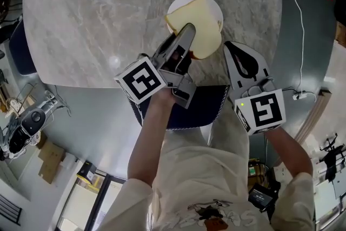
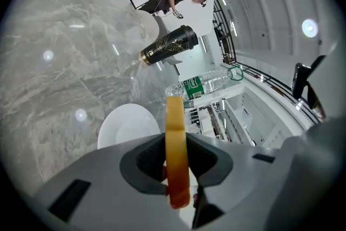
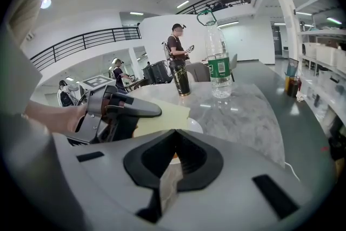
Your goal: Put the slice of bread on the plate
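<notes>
**Bread held over the plate, not yet laid down**

At left, the slice of bread (image 1: pixel 204 23) is clamped edgewise between the jaws of the left gripper (image 1: pixel 186 36), above the white plate (image 1: pixel 178 2) on the marble table (image 1: pixel 97 24). Lowering and release are judged to remain. At right, the right gripper (image 1: pixel 231 48) is seen closed on nothing, by the table's near edge. Most of the plate is covered by the bread, and whether the slice touches it cannot be told.
</notes>
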Action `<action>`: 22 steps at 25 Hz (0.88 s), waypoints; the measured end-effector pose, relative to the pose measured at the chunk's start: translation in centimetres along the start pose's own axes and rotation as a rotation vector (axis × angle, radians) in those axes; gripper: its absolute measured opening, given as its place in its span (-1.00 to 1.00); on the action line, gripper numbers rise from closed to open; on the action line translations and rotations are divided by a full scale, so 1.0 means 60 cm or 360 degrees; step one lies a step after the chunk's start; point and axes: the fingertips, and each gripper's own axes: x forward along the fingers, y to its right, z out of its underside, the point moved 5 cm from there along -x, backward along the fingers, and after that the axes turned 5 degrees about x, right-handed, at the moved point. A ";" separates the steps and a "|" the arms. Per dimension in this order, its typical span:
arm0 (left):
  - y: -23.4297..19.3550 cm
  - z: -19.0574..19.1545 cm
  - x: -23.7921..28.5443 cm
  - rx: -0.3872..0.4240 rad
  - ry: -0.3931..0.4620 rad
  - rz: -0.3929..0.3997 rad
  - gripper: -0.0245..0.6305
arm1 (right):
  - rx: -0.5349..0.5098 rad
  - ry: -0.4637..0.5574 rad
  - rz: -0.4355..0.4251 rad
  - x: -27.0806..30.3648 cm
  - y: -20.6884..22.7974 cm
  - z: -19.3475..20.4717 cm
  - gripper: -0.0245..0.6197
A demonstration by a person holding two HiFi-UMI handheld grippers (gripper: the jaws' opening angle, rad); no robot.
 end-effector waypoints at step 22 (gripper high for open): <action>0.002 -0.033 0.032 0.0573 -0.0020 -0.0265 -0.44 | 0.0107 0.0024 0.0048 -0.013 -0.009 0.014 -0.91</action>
